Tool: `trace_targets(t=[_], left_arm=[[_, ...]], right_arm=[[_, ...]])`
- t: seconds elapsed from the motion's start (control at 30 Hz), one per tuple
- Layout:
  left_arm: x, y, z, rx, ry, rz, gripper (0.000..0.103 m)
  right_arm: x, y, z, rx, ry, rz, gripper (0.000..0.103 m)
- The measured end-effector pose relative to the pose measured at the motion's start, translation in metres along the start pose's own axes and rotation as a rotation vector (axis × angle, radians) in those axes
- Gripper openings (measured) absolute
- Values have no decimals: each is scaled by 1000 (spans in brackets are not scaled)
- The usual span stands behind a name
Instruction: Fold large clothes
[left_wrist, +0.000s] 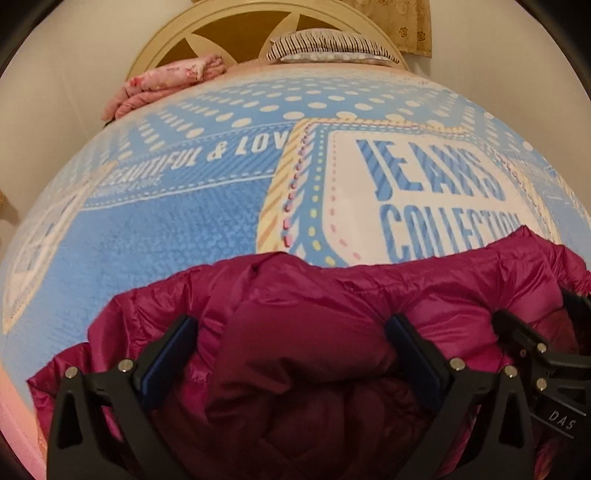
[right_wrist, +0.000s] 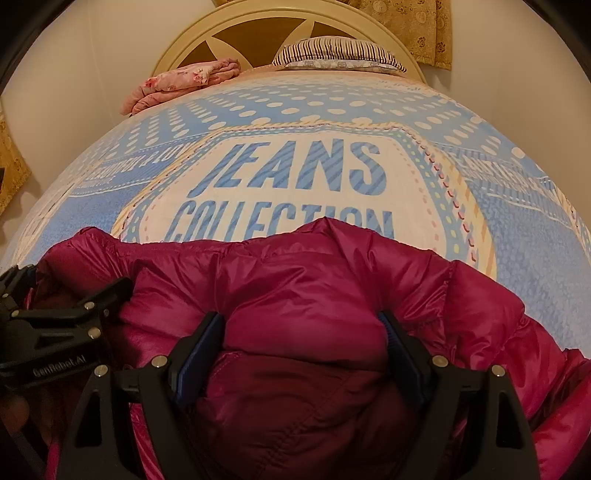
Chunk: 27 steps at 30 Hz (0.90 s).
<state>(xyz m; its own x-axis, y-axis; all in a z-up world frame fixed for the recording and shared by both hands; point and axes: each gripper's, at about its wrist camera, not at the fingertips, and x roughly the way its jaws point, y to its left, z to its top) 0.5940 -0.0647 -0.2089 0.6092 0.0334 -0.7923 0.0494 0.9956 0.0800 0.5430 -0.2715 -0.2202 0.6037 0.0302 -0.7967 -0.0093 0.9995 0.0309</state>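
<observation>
A shiny magenta puffer jacket (left_wrist: 332, 295) lies bunched on the near part of the bed; it also shows in the right wrist view (right_wrist: 332, 280). My left gripper (left_wrist: 291, 332) has its jaws spread wide with a thick fold of the jacket bulging between them. My right gripper (right_wrist: 303, 328) stands the same way, jaws wide around a puffy fold. The two grippers are side by side: the right gripper shows at the right edge of the left wrist view (left_wrist: 535, 343), the left gripper at the left edge of the right wrist view (right_wrist: 55, 317).
The bed carries a blue and white bedspread (right_wrist: 295, 173) printed "JEANS COLLECTION". A folded pink blanket (right_wrist: 184, 83) and a striped pillow (right_wrist: 332, 53) lie by the cream headboard (right_wrist: 258, 26). Walls stand on both sides; a gold curtain (right_wrist: 410, 26) hangs behind.
</observation>
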Motion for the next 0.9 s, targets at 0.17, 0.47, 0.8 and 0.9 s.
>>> trace_targets(t=[0.17,0.47,0.8,0.9], left_arm=[[-4,-8,-1,5,-6,10,103],[-2,-7,0,-1,-4,1,103],[-1,-7,0,0,-4,0,103],[-1,-7,0,0,-5,2,103]], right_arm=[[0,0,0,-5,1,-7,84],[1,3,0,-10,3,-17,84],[2,4,0,-11,5,-21,85],[2,4,0,-10,4,-21,85]])
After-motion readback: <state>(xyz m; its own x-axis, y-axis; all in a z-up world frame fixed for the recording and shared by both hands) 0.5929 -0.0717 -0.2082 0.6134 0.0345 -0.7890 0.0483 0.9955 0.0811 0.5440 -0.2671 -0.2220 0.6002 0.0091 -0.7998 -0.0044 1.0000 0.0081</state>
